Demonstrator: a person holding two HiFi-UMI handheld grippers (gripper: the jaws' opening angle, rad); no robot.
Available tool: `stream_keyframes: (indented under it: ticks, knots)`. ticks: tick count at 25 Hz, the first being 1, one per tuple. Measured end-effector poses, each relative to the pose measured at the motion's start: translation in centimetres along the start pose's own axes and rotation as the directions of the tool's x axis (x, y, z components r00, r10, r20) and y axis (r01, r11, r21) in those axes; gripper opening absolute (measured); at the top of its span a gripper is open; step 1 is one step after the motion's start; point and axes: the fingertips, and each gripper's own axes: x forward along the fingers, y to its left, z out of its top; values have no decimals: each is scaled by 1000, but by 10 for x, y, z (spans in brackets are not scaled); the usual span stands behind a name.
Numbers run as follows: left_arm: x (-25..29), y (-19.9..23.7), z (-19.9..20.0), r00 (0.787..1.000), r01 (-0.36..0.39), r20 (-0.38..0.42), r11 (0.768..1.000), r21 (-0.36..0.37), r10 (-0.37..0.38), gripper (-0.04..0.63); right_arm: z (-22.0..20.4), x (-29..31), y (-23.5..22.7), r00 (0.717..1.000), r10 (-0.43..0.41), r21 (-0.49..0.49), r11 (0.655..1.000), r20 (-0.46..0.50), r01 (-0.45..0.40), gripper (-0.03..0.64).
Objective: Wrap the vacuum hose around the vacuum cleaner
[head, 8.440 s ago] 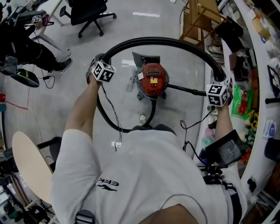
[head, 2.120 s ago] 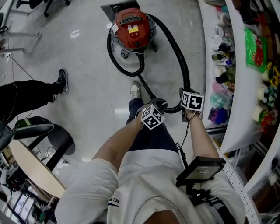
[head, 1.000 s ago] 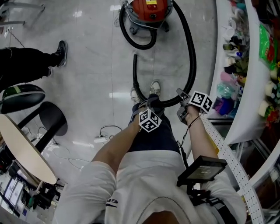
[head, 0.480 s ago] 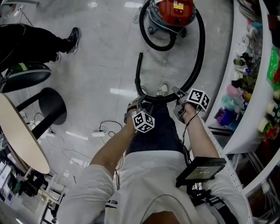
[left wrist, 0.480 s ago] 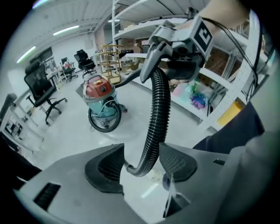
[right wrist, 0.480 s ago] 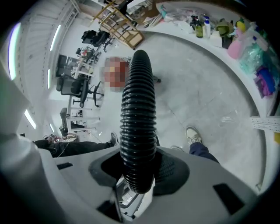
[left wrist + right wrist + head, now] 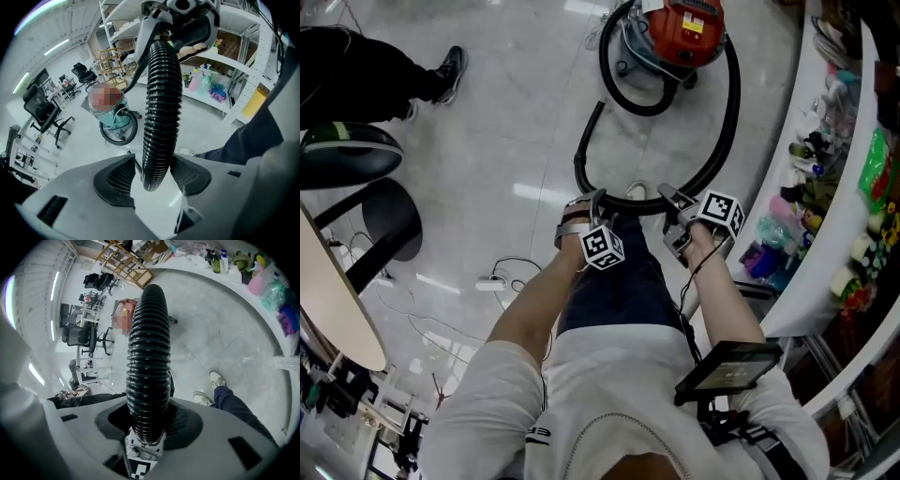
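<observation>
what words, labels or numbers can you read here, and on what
Nothing is readable.
Yellow label on the vacuum cleaner: too small to read.
Dark print on the white shirt: too small to read.

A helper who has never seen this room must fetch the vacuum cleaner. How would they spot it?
On the pale floor, beside the curved white shelving at the right of the head view, stands the vacuum cleaner. It is a squat canister with a red top, and the black ribbed hose loops out from it, unlike the plain black stool across the floor.
</observation>
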Motion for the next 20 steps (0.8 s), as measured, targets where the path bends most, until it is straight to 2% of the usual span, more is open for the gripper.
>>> stream_keyframes:
  ticks: [3,5,8,13,16,20]
  knots:
    - [-2,22,4,999,-39,-6,999,36,39,224,3,0,9,999,30,34,999,-11,-29,160]
    - [-5,36,9,997,-74,8,994,86,73,181,6,1,16,998,53,52,997,-19,-52,160]
    - [-7,52,16,993,-114,29,983,144,111,183,10,0,27,996,85,66,994,-32,-82,160]
    - [-7,55,37,991,-134,41,966,220,128,183,11,-3,36,989,126,78,990,-73,-120,158]
    - [-7,59,48,988,-149,60,963,224,139,181,16,-5,41,986,144,81,987,-88,-137,158]
    - [-11,60,51,992,-125,60,965,230,114,176,20,-7,40,982,152,84,986,-114,-143,158]
